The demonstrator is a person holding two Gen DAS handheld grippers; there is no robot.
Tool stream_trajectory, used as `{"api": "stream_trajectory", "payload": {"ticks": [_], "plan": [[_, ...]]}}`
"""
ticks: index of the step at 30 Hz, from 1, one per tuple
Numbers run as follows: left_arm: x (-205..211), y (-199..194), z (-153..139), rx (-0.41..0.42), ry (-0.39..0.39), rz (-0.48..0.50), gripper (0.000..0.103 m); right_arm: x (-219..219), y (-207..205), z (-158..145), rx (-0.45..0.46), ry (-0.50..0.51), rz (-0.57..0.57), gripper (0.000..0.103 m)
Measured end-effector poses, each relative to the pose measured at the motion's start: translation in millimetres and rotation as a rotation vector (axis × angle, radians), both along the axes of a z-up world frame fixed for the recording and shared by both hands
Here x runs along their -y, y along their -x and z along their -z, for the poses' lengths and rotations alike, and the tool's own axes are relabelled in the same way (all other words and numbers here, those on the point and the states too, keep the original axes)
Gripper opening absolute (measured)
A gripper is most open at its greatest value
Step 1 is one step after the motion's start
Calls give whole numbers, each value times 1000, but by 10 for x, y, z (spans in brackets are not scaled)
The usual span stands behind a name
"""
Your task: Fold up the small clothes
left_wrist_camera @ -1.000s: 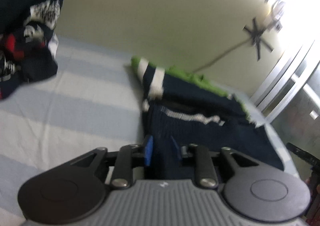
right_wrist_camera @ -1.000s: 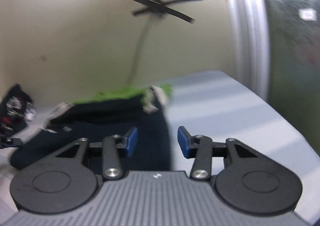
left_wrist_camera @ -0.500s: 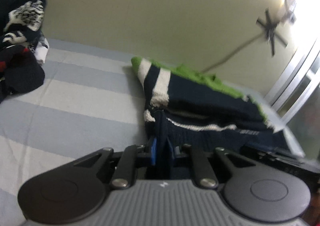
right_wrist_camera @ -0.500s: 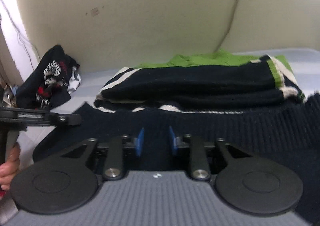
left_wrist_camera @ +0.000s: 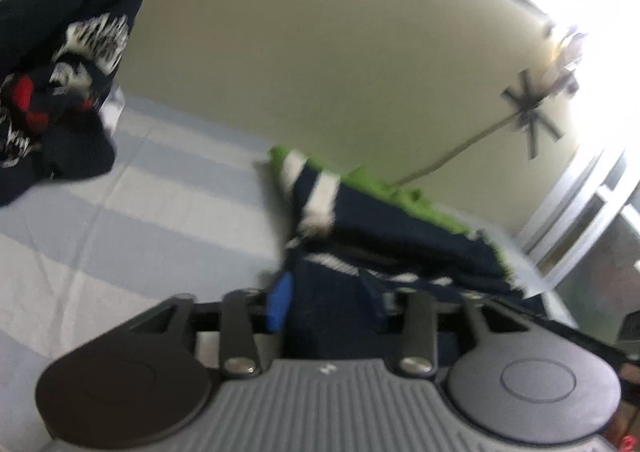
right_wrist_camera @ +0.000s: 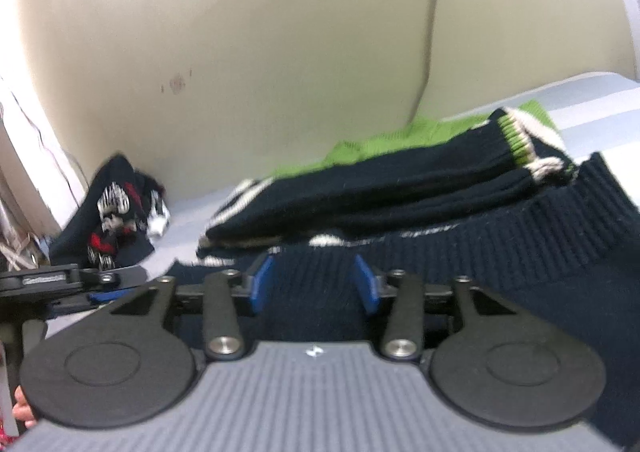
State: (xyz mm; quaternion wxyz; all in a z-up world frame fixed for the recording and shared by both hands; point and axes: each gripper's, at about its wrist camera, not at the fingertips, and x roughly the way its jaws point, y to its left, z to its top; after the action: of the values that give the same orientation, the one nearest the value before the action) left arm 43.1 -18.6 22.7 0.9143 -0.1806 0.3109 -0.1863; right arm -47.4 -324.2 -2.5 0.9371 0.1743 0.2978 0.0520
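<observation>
We see both grippers' jaws have just been opening. The left gripper [left_wrist_camera: 328, 302] and right gripper [right_wrist_camera: 314, 284] straddle the navy sweater [right_wrist_camera: 500, 252] on the bed [left_wrist_camera: 120, 220], fingers released

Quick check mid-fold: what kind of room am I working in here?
Probably a bedroom at home: a blue-and-white striped bedsheet is the work surface, set against a plain cream wall, with a navy knit sweater and a crumpled printed garment lying on it.

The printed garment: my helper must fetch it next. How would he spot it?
Look along the striped bed to the wall. The printed garment lies crumpled there, apart from the sweater. Only it has white and red print on dark cloth.
</observation>
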Motion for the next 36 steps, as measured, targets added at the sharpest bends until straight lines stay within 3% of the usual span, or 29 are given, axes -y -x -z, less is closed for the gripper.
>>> {"api": "stream_trajectory", "payload": {"ticks": [3, 7, 16, 26, 36], "plan": [[148, 67, -65, 47, -11, 76, 58, 69, 48, -13, 28, -34, 33, 51], [357, 76, 109, 26, -85, 134, 58, 111, 72, -28, 50, -54, 68, 55], [363, 88, 201, 11, -99, 137, 72, 170, 88, -27, 65, -87, 111, 66], [494, 119, 200, 21, -144, 206, 101, 195, 111, -20, 68, -105, 129, 70], [501, 119, 214, 24, -139, 221, 103, 206, 132, -16, 77, -120, 142, 75]]}}
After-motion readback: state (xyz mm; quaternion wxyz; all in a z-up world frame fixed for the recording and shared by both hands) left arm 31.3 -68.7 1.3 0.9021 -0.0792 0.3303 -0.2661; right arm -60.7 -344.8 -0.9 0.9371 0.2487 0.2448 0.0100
